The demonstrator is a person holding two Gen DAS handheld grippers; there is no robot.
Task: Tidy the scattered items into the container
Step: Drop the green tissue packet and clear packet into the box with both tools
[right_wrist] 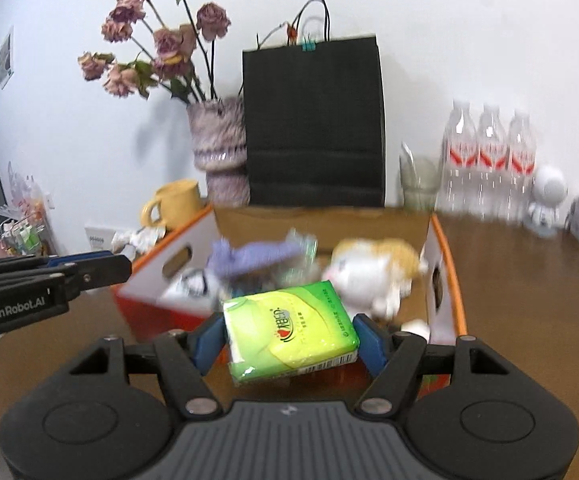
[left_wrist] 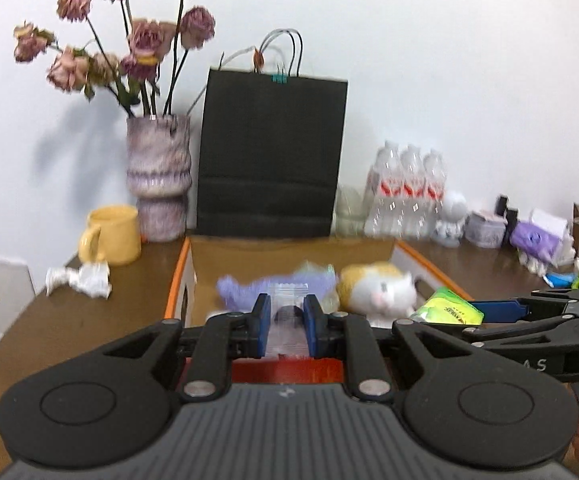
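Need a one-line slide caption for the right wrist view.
Right tool grips a green plastic tissue pack before the orange-rimmed cardboard box holding a plush cat.

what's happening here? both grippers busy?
Yes. A person is tidying items into the open cardboard box. The left gripper is shut on a small clear packet; the right gripper is clamped on a green tissue pack. Both are held in front of the box, which already holds a plush cat and a purple item.
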